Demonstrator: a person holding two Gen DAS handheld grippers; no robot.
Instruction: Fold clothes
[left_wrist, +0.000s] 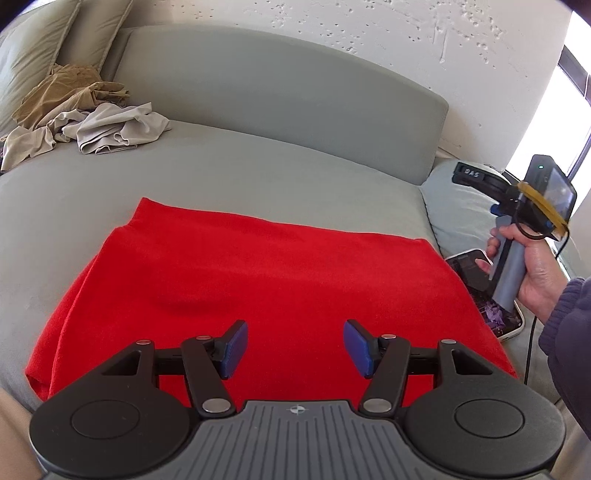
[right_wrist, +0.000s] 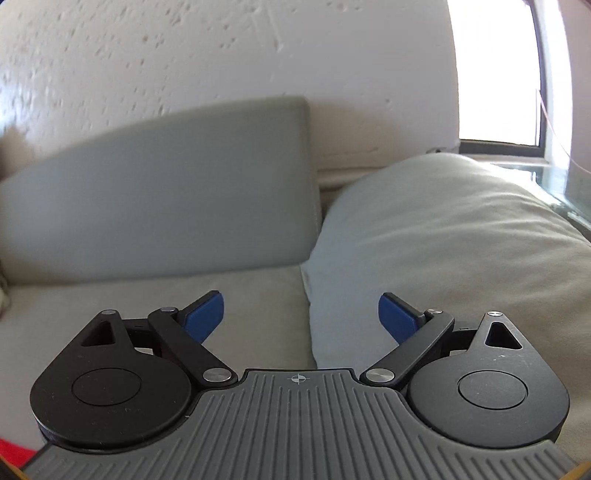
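Observation:
A red garment (left_wrist: 266, 280) lies folded into a flat rectangle on the grey sofa seat (left_wrist: 221, 170). My left gripper (left_wrist: 295, 347) hovers over its near edge, open, with nothing between its blue pads. In the left wrist view a hand (left_wrist: 535, 273) holds the right gripper's handle off the garment's right side. My right gripper (right_wrist: 301, 317) is open and empty, raised and pointing at the sofa back and a pillow; only a red sliver of the garment (right_wrist: 11, 452) shows at that view's bottom left corner.
A heap of beige and tan clothes (left_wrist: 85, 122) sits at the sofa's far left by a cushion (left_wrist: 33, 55). A phone (left_wrist: 484, 291) lies right of the red garment. A pale pillow (right_wrist: 443, 251) fills the right end, under a window (right_wrist: 495, 70).

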